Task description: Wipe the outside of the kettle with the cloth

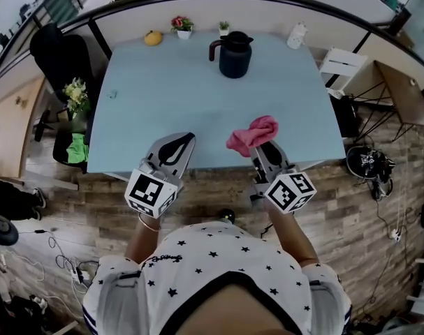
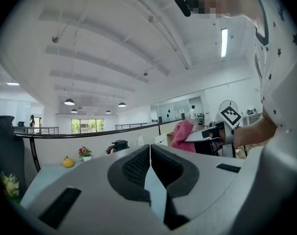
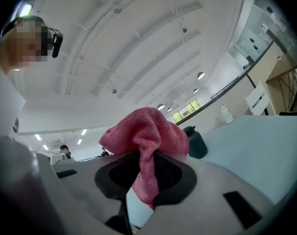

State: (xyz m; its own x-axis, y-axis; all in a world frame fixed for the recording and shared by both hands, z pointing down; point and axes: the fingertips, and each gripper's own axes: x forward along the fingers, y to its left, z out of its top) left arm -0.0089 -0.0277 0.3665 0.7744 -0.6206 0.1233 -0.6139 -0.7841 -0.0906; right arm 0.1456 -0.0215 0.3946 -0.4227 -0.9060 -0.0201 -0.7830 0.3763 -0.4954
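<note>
A: Surface and room?
B: Pale blue table (image 1: 198, 96), plank floor (image 1: 351, 208) under it, low partition (image 1: 267, 9) along the far edge. Open office, white ceiling, pendant lamps. Potted flowers (image 1: 182, 26) and a yellow fruit (image 1: 153, 38) sit at the far edge, well beyond both sets of fingers.
A: Kettle?
B: Kettle (image 1: 235, 54) is dark and squat, lid on. It stands on the table well ahead of the fingertips, nearer the right gripper's line than the left's.
A: Orientation?
B: Upright, long axis vertical. Handle sticks out toward the left gripper's side.
A: Grippers?
B: Left gripper (image 2: 149, 155) has jaws pressed together, nothing between them. Right gripper (image 1: 262, 149) is clamped on the cloth (image 3: 147, 136), which is pink terry: a bunch past the fingertips, a tail hanging between the pads. Both sit at the table's near edge.
</note>
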